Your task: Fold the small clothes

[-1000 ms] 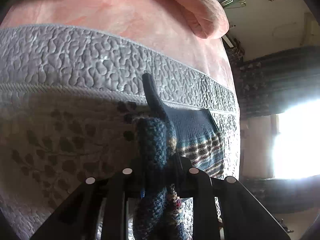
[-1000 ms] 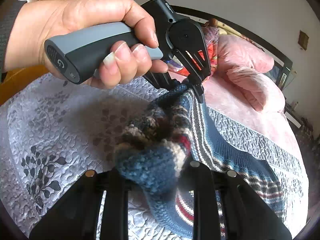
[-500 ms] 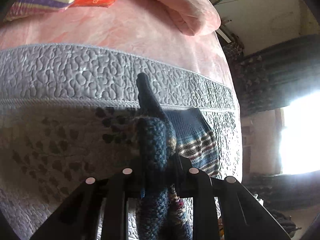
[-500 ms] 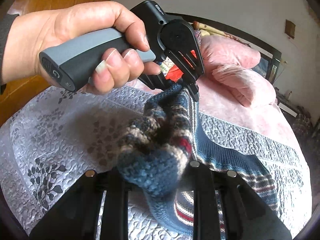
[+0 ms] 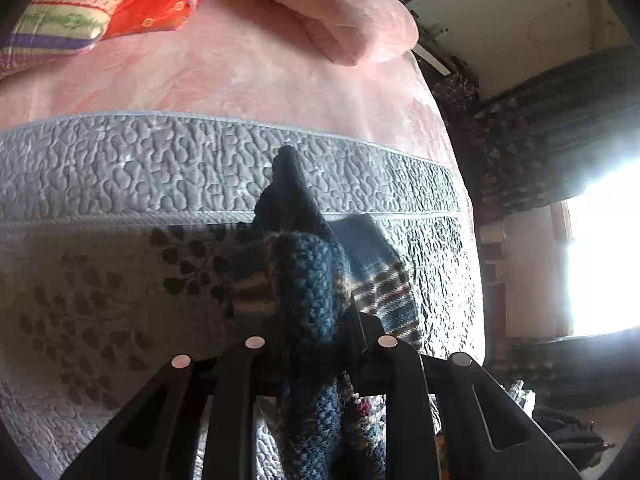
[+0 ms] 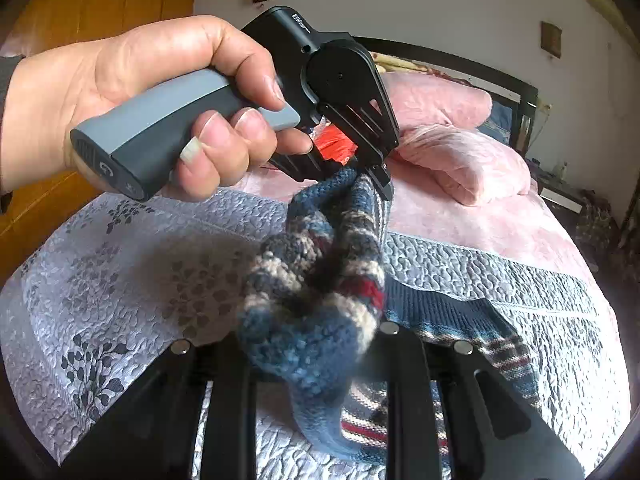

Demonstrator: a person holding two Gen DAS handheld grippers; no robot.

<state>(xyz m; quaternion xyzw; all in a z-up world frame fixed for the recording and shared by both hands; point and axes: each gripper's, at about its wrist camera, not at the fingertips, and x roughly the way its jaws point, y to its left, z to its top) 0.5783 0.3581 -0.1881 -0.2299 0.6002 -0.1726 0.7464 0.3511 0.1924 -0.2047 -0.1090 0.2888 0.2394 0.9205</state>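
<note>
Both tongs are clamped on the same knitted garment (image 6: 320, 280): the left gripper (image 6: 368, 176), held in a hand (image 6: 132, 96), pinches a blue edge up in the air, and the right gripper (image 6: 312, 344) has a thick bunch of blue, tan and red stripes squeezed between its jaws. The wool hangs stretched between the two, lifted off the bed, while its far end trails down onto the grey quilted bedspread (image 6: 120, 272) towards the right edge. Beyond the bedspread's stitched border lie a pink blanket (image 5: 240, 68) and a pink pillow (image 6: 472, 160) by the headboard.
</note>
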